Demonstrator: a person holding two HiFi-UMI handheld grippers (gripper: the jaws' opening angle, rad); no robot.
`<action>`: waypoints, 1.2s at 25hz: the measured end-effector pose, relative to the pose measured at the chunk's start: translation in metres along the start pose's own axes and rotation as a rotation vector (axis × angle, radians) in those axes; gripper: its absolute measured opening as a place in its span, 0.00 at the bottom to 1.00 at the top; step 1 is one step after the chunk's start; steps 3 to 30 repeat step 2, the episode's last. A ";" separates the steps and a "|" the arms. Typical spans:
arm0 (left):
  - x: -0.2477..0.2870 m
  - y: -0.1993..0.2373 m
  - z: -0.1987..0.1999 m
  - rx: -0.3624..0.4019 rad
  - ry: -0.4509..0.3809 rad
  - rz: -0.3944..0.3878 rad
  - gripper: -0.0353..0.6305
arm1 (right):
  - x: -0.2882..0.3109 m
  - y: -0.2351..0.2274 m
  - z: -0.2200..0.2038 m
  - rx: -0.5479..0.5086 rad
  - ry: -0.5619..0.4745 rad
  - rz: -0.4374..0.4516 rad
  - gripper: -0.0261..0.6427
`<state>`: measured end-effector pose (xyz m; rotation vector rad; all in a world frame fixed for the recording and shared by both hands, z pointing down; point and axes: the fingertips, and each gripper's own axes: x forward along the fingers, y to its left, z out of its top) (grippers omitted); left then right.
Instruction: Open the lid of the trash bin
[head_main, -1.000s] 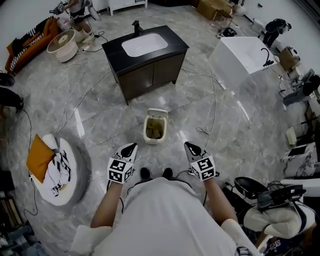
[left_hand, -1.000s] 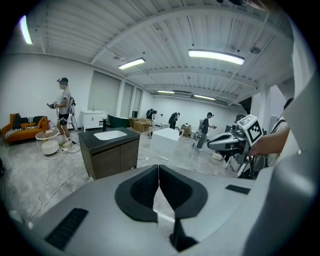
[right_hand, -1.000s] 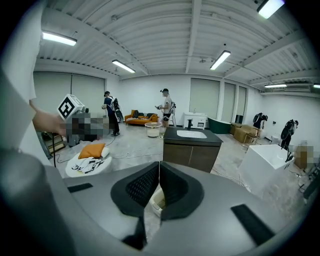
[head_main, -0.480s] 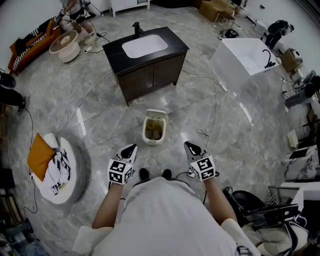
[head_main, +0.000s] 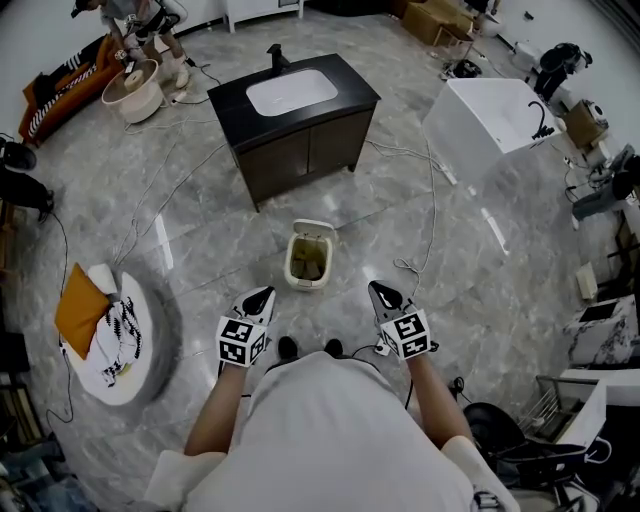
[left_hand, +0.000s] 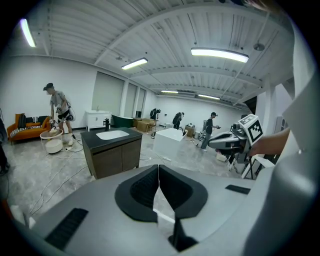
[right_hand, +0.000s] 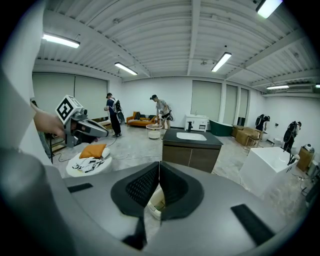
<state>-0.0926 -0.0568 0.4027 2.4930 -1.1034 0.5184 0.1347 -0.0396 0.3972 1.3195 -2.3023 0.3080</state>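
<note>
A small cream trash bin (head_main: 308, 256) stands on the marble floor just ahead of my feet. Its lid (head_main: 316, 227) is tipped up at the far side and the brownish inside shows. Both grippers hover short of it, near my knees: the left gripper (head_main: 262, 294) to its lower left, the right gripper (head_main: 379, 291) to its lower right. Each is shut with nothing held. In the right gripper view the shut jaws (right_hand: 159, 166) point at the bin (right_hand: 156, 203). The left gripper's jaws (left_hand: 158, 167) aim at the dark cabinet.
A dark vanity cabinet (head_main: 300, 140) with a white sink stands beyond the bin. A white block (head_main: 487, 115) sits at the right, a round white cushion (head_main: 115, 345) with an orange pillow at the left. Cables (head_main: 428, 215) trail across the floor. A person (head_main: 125, 25) stands far back left.
Both grippers and the bin stay where they were. The person at the far left has shifted, and the chair at the lower right has slid out of view.
</note>
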 end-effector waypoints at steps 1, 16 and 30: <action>0.001 0.000 0.000 -0.001 0.000 0.001 0.08 | 0.000 -0.001 0.000 0.000 -0.001 0.000 0.08; 0.001 0.000 0.000 -0.002 0.000 0.001 0.08 | 0.001 -0.002 0.000 0.000 -0.002 0.000 0.08; 0.001 0.000 0.000 -0.002 0.000 0.001 0.08 | 0.001 -0.002 0.000 0.000 -0.002 0.000 0.08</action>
